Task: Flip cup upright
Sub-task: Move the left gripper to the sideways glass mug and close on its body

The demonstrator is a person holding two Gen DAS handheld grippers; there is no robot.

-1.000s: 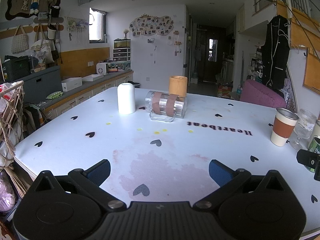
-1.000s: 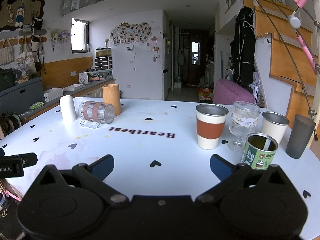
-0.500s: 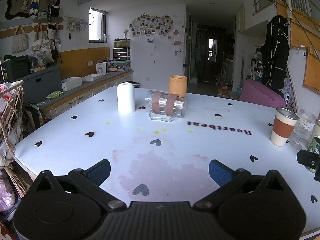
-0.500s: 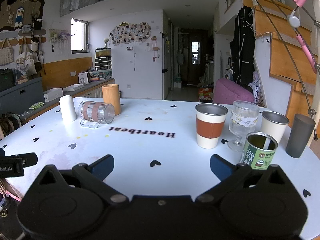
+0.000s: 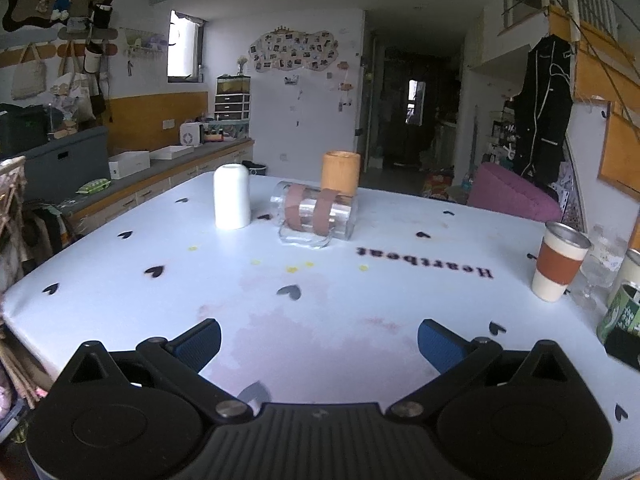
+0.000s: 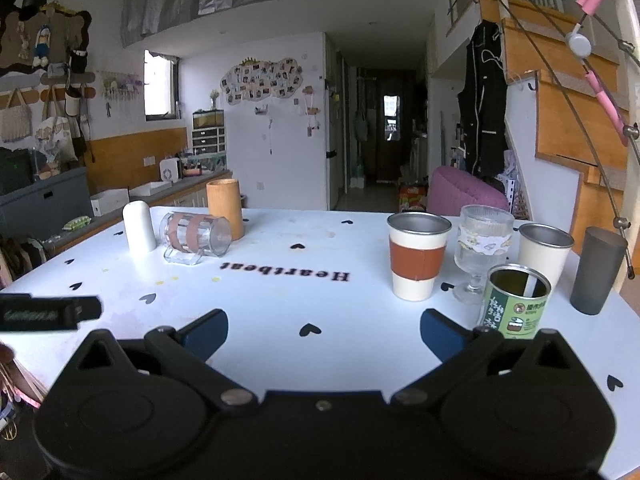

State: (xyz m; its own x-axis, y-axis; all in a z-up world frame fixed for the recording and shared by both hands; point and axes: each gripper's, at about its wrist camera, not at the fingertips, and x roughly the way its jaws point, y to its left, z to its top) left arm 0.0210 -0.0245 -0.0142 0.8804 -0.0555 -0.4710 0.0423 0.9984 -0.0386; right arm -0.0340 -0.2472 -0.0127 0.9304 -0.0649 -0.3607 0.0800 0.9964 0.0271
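A clear glass mug with two brown bands [image 5: 314,216] lies on its side at the far middle of the white table [image 5: 224,288], handle down; it also shows in the right wrist view [image 6: 196,235], mouth facing right. A white cup [image 5: 232,196] stands upside down left of it, also in the right wrist view [image 6: 139,226]. My left gripper [image 5: 319,338] is open and empty, well short of both. My right gripper [image 6: 324,330] is open and empty over the near table.
An upright bamboo cup [image 5: 340,173] stands behind the mug. At the right stand a brown-banded cup [image 6: 418,261], a stemmed glass [image 6: 483,252], a green can [image 6: 517,301], a metal cup [image 6: 545,253] and a grey tumbler [image 6: 597,270]. A counter [image 5: 132,184] runs along the left.
The left gripper has shifted slightly forward and right. Both grippers stay open; the cups have not moved.
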